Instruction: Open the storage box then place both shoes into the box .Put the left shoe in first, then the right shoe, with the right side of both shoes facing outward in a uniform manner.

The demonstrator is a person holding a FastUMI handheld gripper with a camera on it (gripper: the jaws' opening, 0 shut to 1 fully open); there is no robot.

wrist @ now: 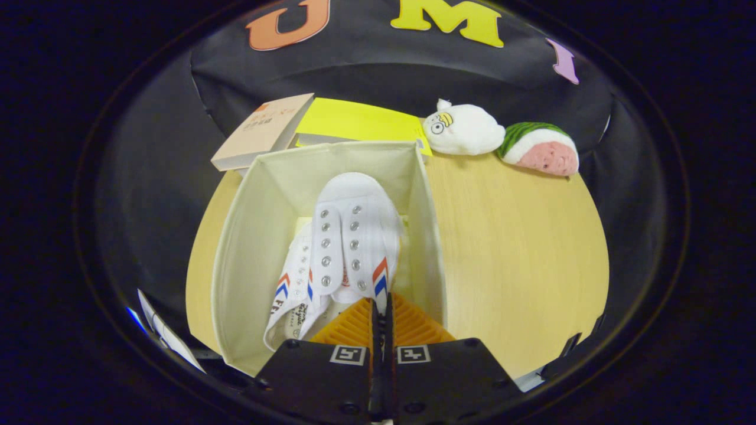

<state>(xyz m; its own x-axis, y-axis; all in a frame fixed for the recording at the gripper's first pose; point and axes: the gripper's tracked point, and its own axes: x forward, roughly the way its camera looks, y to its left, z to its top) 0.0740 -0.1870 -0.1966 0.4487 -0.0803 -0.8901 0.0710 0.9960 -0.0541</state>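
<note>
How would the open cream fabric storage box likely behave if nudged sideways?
The open cream fabric storage box looks thin-walled, so it would probably flex and slide easily on the smooth wooden table. The white canvas shoes inside may steady it slightly. The tool looks shut on a shoe's edge.

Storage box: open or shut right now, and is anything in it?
Open. The storage box has no lid over its top, and two white shoes lie inside, just ahead of the tongs, pinched on one shoe's edge.

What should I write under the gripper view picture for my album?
The gripper, fingers closed on a white sneaker, lowers it into the open fabric storage box beside the other sneaker.
</note>
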